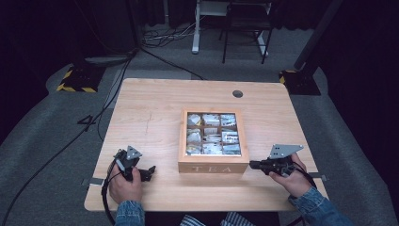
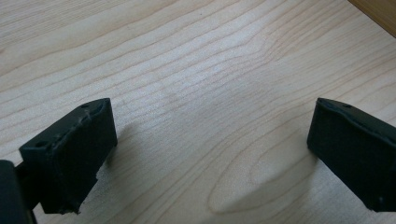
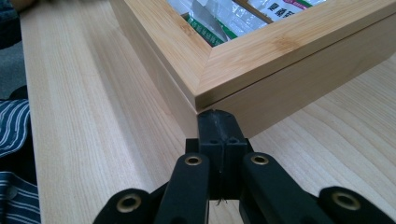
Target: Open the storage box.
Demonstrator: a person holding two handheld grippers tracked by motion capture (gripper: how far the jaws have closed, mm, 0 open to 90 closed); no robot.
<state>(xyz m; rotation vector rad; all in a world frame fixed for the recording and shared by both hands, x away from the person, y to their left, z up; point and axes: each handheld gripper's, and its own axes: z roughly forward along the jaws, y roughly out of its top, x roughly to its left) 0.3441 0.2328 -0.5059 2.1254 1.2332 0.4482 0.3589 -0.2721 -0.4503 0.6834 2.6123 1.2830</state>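
While the tea box (image 1: 213, 164) sits mid-bench (image 1: 150, 108) with its lid down, the right hand-held gripper (image 3: 217, 122), jaws pressed together on nothing, noses its near right corner, and the left hand-held gripper (image 1: 149, 172), spread empty, waits farther off.

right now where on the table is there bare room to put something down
Bare wood runs behind the tea box to the far edge and down its left side above the left gripper. It is tight at the box's near right corner, where the right gripper sits.
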